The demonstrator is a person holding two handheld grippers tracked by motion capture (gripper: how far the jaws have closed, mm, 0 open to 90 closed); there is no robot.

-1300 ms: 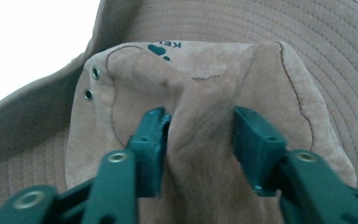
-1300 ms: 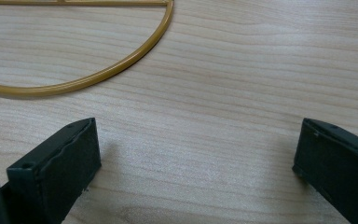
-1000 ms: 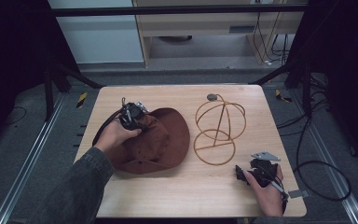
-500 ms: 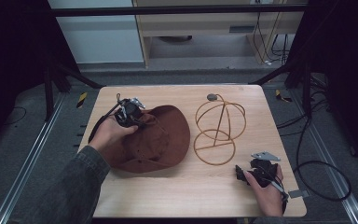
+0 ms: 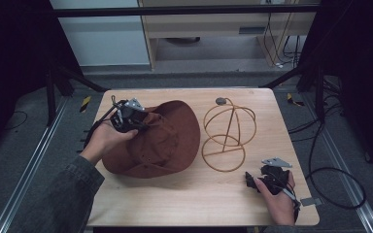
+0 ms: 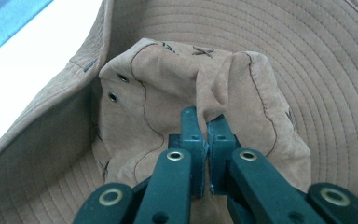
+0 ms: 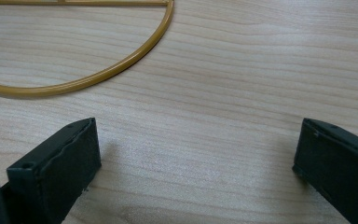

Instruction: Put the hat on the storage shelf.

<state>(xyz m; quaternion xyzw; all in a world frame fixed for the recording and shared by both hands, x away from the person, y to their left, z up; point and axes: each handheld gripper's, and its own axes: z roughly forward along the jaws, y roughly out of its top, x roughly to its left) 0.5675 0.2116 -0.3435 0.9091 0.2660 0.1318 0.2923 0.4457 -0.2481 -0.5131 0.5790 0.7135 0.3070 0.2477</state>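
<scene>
The brown hat sits on the left half of the wooden table, crown up and crumpled, its wide brim spreading toward the table's middle. The left gripper comes in at the hat's far-left edge, and in the left gripper view its jaws are pinched together on a raised fold of the crown, two small eyelets showing just left of that fold. The hat's longer span seems to run from near-left to far-right, though the bunched fabric makes that hard to judge. Just right of the brim stands the gold wire hat stand, upright on its ring base. Near the table's right front corner, the right gripper rests low with jaws spread wide over bare wood, the stand's ring curving ahead of them.
</scene>
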